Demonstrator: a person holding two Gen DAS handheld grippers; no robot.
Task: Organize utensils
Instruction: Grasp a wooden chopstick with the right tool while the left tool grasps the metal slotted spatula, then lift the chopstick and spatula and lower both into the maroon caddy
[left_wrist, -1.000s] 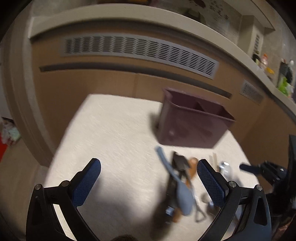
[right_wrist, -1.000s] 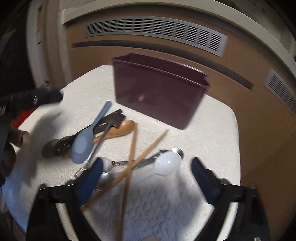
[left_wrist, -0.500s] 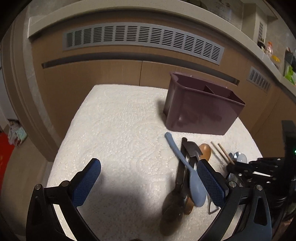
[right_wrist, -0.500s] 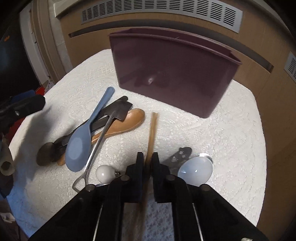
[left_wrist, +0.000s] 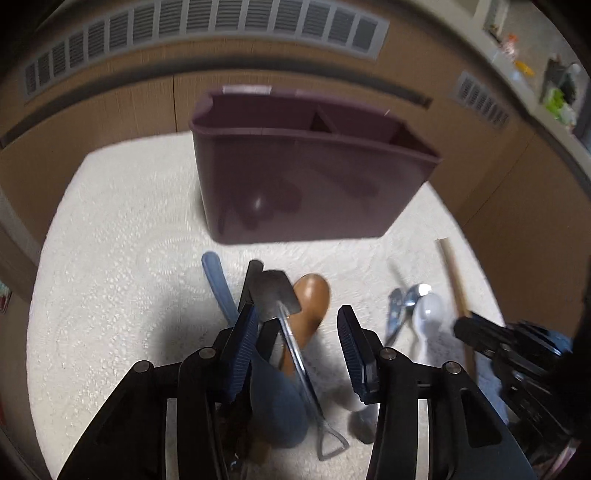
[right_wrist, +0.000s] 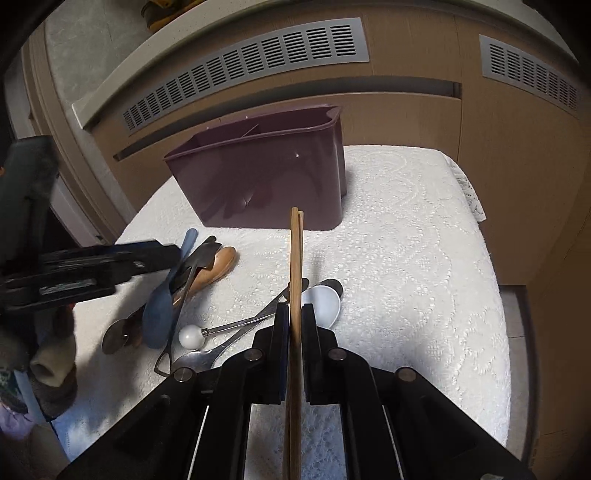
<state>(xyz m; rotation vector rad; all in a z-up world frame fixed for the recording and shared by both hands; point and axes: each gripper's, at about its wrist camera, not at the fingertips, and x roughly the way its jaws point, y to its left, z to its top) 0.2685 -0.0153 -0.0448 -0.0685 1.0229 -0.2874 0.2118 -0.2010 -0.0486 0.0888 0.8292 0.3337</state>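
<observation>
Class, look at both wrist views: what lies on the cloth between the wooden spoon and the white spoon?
Right wrist view: only bare white cloth lies between the wooden spoon and the white spoon.

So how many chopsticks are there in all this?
2. Both wooden chopsticks are pinched side by side in the right gripper, their tips pointing toward the maroon utensil caddy. None show in the utensil pile, though one could be hidden there.
</observation>
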